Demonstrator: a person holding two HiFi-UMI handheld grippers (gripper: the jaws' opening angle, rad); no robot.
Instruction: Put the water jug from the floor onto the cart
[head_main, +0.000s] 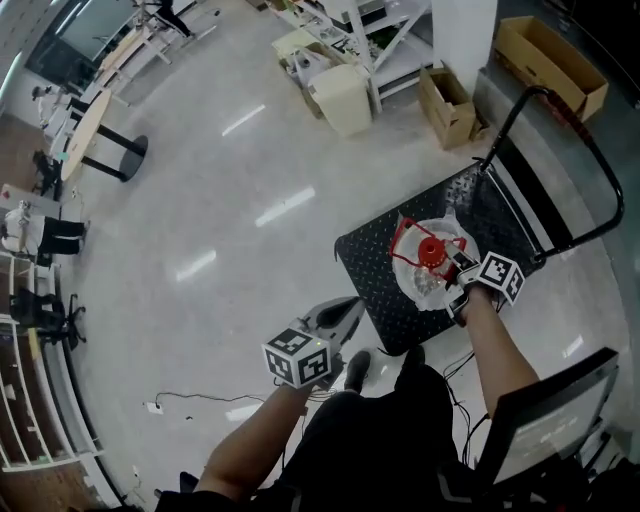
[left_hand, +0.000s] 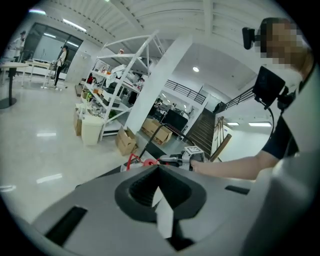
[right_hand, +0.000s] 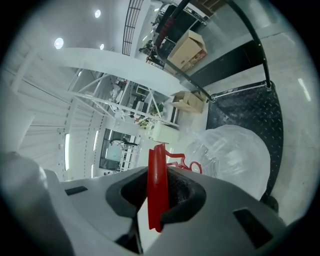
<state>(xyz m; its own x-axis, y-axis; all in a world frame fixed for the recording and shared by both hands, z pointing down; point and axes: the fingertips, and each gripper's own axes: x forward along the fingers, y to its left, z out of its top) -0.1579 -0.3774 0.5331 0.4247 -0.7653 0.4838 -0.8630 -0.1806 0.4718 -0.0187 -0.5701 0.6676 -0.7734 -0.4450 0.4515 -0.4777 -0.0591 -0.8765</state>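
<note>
The clear water jug (head_main: 428, 274), with a red cap and a red carry handle (head_main: 403, 236), is over the black checker-plate deck of the cart (head_main: 375, 262); I cannot tell whether it rests on the deck. My right gripper (head_main: 453, 267) is shut on the red handle (right_hand: 157, 186), which stands upright between its pads, with the jug's body (right_hand: 235, 152) just beyond. My left gripper (head_main: 348, 306) hangs over the floor at the cart's near-left corner, shut and empty (left_hand: 159, 170). From its view the jug's red cap (left_hand: 149, 162) and the right gripper (left_hand: 172, 160) show ahead.
The cart's black push bar (head_main: 600, 165) rises at its far right end. Cardboard boxes (head_main: 446, 106) and a white bin (head_main: 340, 97) stand by the shelving beyond. A cable (head_main: 190, 400) lies on the floor at left. A dark chair back (head_main: 550, 420) is at lower right.
</note>
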